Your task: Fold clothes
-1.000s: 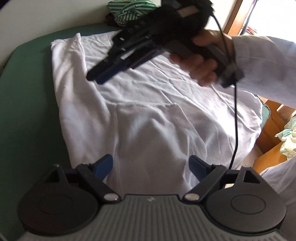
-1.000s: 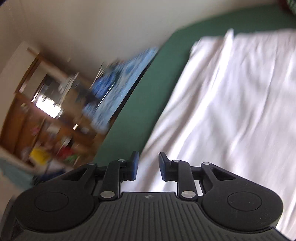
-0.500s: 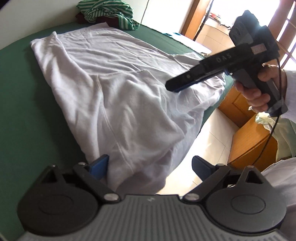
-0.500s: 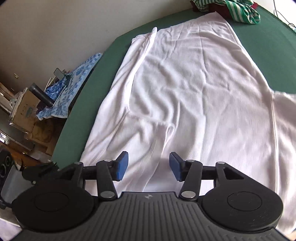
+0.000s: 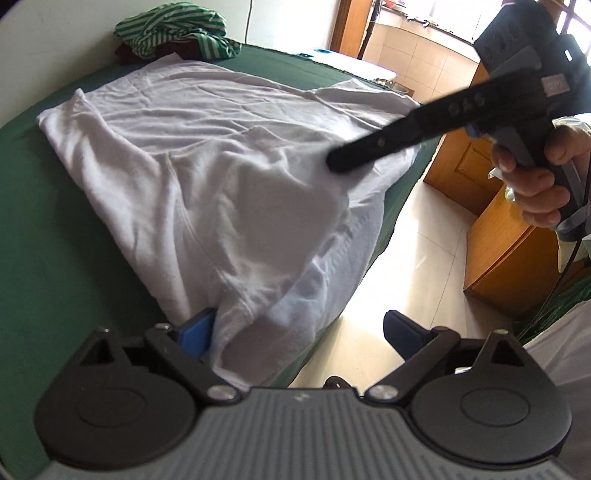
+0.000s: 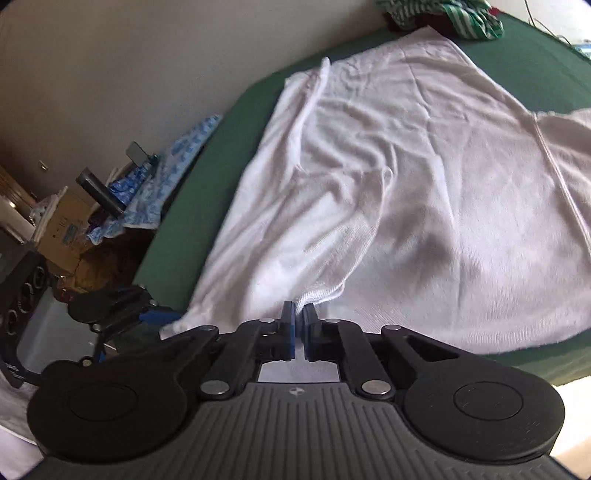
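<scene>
**White T-shirt on green bed, right gripper pinching a fold**

Right gripper (image 6: 299, 314): blue pads drawn together on a small raised fold of the white T-shirt (image 6: 424, 177), near the garment's closest edge. The cloth lifts in a ridge running away from the pinch. In the left wrist view the same tool appears as a black pistol-grip body above the shirt, carried by the person's right hand (image 5: 539, 184).

Left gripper (image 5: 295, 328): fingers wide apart. The left blue pad (image 5: 195, 326) sits against the hanging edge of the shirt; the right pad stands clear over the floor. Nothing is clamped.

White T-shirt: spread across the green bed cover (image 5: 44, 229), wrinkled, its near portion draped over the bed's edge and one sleeve reaching toward the right side in the right wrist view.

Tiled floor (image 5: 417, 258): pale, beside the bed.

Wooden cabinet (image 5: 506, 254): past the floor strip, on the right.

Striped green-and-white garment (image 5: 173, 27): bunched at the far end of the bed, well apart from the T-shirt's near edge.
</scene>
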A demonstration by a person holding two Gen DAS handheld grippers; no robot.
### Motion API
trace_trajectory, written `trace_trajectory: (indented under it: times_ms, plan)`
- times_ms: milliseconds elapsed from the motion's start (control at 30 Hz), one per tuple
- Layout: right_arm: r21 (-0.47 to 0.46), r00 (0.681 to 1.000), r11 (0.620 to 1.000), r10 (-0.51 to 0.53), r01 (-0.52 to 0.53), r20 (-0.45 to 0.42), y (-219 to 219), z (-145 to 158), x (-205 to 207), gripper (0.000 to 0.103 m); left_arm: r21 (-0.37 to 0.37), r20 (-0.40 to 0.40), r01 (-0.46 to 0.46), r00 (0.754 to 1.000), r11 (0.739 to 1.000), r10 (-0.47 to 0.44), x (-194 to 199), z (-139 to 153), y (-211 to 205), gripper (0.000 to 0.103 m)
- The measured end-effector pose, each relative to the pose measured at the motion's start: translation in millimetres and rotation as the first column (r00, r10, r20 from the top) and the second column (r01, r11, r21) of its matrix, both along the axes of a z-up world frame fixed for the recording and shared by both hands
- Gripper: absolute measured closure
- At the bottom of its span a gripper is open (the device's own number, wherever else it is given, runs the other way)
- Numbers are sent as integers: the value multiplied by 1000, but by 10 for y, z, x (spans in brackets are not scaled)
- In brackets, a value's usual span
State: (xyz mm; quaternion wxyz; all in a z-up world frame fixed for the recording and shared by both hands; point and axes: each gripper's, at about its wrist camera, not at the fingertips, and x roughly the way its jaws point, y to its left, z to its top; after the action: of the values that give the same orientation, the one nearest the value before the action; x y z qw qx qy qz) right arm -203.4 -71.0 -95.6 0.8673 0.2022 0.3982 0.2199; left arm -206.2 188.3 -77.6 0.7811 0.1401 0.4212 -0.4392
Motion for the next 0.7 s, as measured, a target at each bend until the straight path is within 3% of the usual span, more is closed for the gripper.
trace_trajectory:
  times_ms: [100, 267, 467, 600, 700]
  plan:
    - [4, 997, 1000, -6, 6, 74, -112, 197, -32, 99, 2, -9, 15, 1000, 1000, -15, -29, -11, -50, 6]
    - [-168, 997, 986, -32, 21, -63, -196, -177, 56, 99, 35, 9, 36, 999, 999, -36, -115, -103, -140, 3]
    - [-214, 998, 976, -44, 35, -36, -136, -207, 47, 99, 17, -28, 42, 999, 999, -41, -99, -63, -104, 3]
    - [-216, 998, 975, -60, 51, -34, -190, -171, 19, 99, 27, -27, 50, 998, 998, -49, -111, -117, -131, 3]
    - [-138, 996, 987, -84, 83, -5, -271, -65, -52, 100, 21, -28, 60, 998, 998, -59, -107, -121, -110, 3]
